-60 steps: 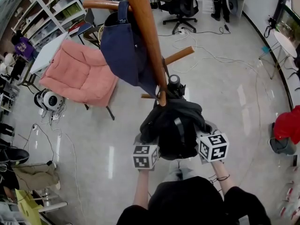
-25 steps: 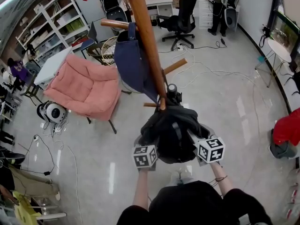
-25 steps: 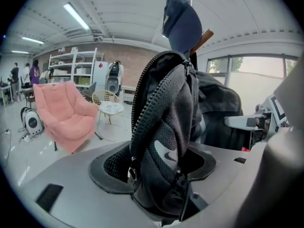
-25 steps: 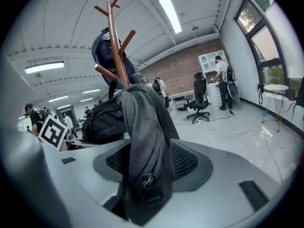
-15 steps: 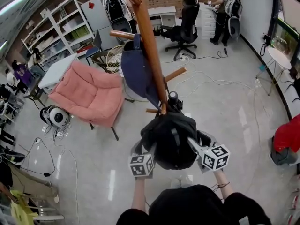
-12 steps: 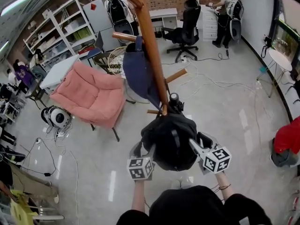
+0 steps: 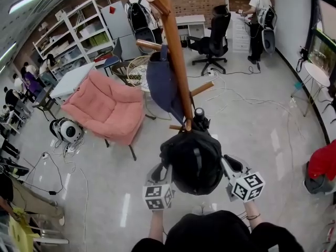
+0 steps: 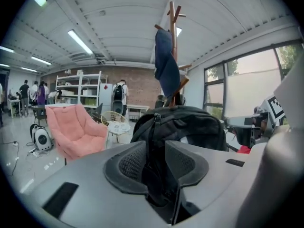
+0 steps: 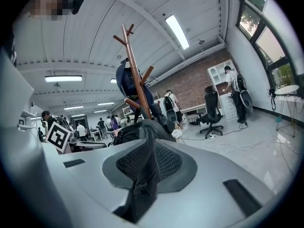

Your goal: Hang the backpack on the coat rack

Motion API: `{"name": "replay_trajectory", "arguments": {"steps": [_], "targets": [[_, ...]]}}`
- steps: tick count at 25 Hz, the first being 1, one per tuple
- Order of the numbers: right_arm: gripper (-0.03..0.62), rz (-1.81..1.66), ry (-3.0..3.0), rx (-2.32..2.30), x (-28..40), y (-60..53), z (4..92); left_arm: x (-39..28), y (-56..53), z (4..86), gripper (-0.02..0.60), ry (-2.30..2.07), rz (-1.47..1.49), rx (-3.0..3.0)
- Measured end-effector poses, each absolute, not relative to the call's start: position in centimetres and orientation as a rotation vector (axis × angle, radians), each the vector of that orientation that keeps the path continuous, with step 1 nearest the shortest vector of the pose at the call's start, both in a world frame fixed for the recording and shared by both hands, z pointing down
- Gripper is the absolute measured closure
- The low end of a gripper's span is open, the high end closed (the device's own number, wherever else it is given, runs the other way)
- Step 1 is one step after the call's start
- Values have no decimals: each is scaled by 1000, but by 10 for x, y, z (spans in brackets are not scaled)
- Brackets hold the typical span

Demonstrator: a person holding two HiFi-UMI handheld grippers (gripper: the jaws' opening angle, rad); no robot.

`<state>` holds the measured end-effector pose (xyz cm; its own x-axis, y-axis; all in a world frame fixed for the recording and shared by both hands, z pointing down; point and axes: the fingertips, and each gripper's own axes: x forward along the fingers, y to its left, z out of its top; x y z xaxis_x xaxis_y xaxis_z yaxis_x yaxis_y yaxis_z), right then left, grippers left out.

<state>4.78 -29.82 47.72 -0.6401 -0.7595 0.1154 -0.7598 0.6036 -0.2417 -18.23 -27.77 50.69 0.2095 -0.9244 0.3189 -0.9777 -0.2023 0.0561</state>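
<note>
Black fabric backpack (image 7: 191,161) is rising; left gripper (image 8: 156,166) and right gripper (image 9: 148,169), just closing, are pinching its fabric. Best lifting evenly toward wooden coat rack (image 7: 176,62), upper centre.

Bright under strip lights (image 8: 80,41), sharp, edges fisheye-curved.

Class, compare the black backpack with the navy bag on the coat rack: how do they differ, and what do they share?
The black backpack bulges round; the navy bag droops flat. The navy bag hangs from a peg of the coat rack; the black backpack is not hung, gripped by the left claw and right claw, whose jaws have just closed onto its fabric. Both are dark fabric bags beside the rack's pole.
</note>
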Motion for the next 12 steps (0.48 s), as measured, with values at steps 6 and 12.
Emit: {"name": "replay_trajectory", "arguments": {"steps": [6, 12], "targets": [[572, 348, -2824, 1349, 54, -294, 461, -184, -268, 486, 528, -1864, 281, 2262], [579, 291, -2855, 1389, 65, -290, 436, -182, -254, 454, 554, -1881, 207, 2328]]}}
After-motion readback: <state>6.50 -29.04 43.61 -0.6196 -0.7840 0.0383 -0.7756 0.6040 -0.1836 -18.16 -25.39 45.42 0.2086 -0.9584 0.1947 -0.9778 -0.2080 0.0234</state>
